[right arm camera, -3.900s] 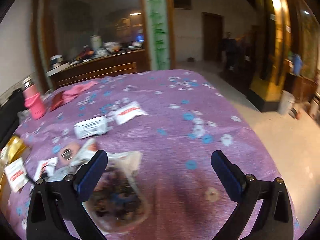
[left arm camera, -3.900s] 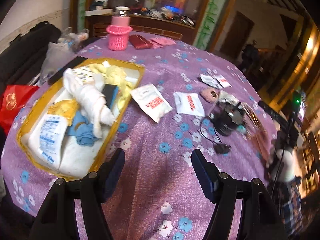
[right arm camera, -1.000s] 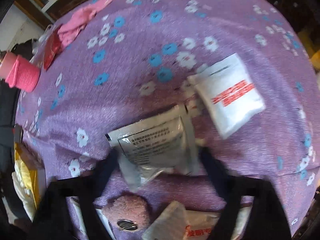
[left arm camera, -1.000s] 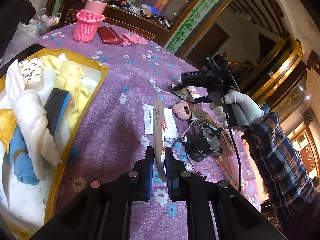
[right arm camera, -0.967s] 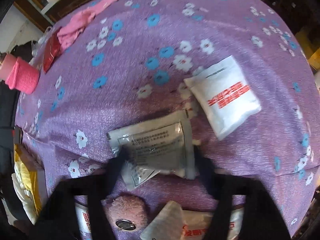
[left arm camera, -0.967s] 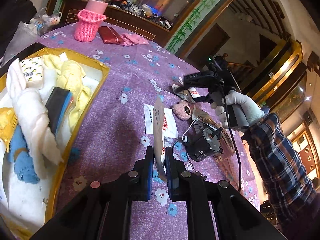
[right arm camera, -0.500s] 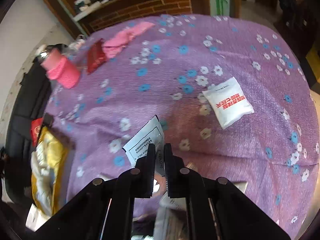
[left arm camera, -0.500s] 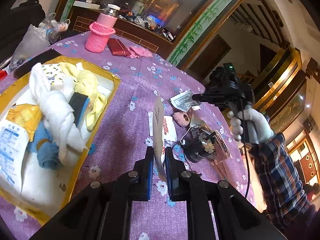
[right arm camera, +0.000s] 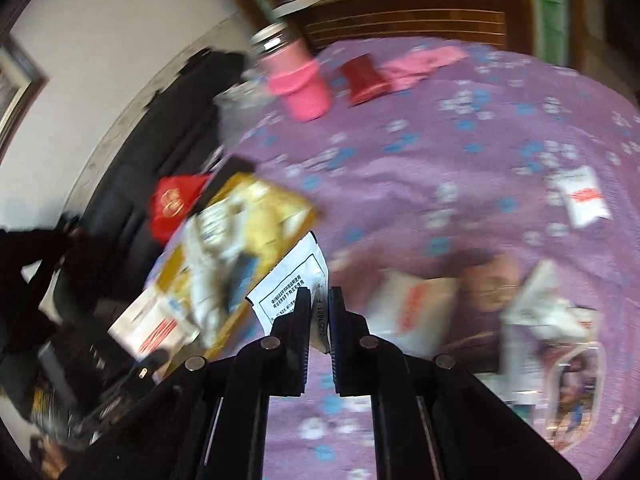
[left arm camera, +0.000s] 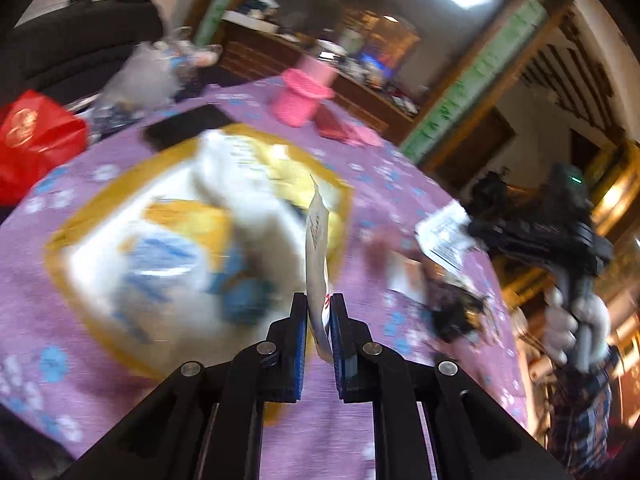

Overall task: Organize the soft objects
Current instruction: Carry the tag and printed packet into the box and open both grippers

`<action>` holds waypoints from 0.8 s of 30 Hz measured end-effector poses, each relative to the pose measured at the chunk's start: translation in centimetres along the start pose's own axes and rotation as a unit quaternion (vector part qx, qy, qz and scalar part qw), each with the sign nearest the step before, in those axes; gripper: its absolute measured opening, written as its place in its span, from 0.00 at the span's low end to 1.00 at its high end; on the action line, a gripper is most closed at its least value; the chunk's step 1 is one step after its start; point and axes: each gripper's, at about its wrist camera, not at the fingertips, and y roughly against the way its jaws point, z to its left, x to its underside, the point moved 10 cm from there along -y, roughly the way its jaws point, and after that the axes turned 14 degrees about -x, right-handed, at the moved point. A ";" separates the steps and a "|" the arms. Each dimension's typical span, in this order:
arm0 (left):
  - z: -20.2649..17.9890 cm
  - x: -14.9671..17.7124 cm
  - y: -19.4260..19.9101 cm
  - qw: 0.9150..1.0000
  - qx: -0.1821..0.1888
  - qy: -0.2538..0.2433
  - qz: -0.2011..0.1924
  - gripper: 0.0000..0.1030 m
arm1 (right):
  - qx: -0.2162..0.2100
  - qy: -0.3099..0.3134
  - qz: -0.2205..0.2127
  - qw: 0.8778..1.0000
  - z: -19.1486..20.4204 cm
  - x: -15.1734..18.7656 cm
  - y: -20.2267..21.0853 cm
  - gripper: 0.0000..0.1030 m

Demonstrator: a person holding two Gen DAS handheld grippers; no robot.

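Both claws have lifted their packets off the purple flowered tablecloth (left arm camera: 384, 168) and swung toward the yellow cardboard tray (left arm camera: 64, 236).

From the left wrist, the left claw (left arm camera: 319, 316) pinches a flat white packet with red print (left arm camera: 316, 248) on edge above the tray's near-right edge. Soft white, yellow and blue cloths fill the tray, all blurred.

From the right wrist, the right claw (right arm camera: 319, 312) pinches a shiny silver packet with a black-lined label (right arm camera: 294, 280), its small print unreadable, beside the tray (right arm camera: 298, 204).
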 end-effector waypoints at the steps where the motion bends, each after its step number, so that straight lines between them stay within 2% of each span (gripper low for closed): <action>1: 1.3 -0.1 -0.1 1.000 -0.012 0.010 0.000 0.10 | -0.009 0.008 0.010 1.000 1.3 0.3 -1.1 0.08; 6: 5.3 -0.1 -1.1 0.997 -0.067 0.037 0.008 0.10 | -0.040 0.027 0.052 0.997 5.7 1.9 -6.0 0.08; 8: 6.3 0.2 -1.6 0.996 -0.078 0.041 0.016 0.16 | -0.050 0.034 0.071 0.996 7.1 2.7 -7.9 0.08; 9: 6.7 0.3 -1.9 0.995 -0.086 0.039 0.019 0.22 | -0.053 0.039 0.082 0.994 7.9 3.2 -8.9 0.08; 11: 7.2 0.2 -1.8 0.995 -0.091 0.039 0.014 0.35 | -0.056 0.050 0.101 0.992 9.1 4.3 -10.4 0.08; 14: 8.4 -0.6 -0.8 0.995 -0.089 0.051 -0.007 0.45 | -0.058 0.069 0.135 0.987 10.8 6.0 -12.7 0.08; 20: 9.7 -2.0 0.8 0.993 -0.090 0.070 -0.041 0.55 | -0.028 0.105 0.181 0.977 11.7 8.9 -15.6 0.08; 22: 9.7 -2.1 1.2 0.992 -0.090 0.070 -0.046 0.60 | -0.012 0.116 0.169 0.979 11.8 9.0 -15.5 0.11; 23: 9.5 -2.2 1.3 0.992 -0.090 0.067 -0.050 0.61 | -0.008 0.125 0.161 0.979 12.0 9.0 -15.2 0.15; 24: 9.2 -2.2 1.5 0.993 -0.089 0.061 -0.053 0.62 | -0.006 0.135 0.149 0.980 12.2 8.7 -14.4 0.25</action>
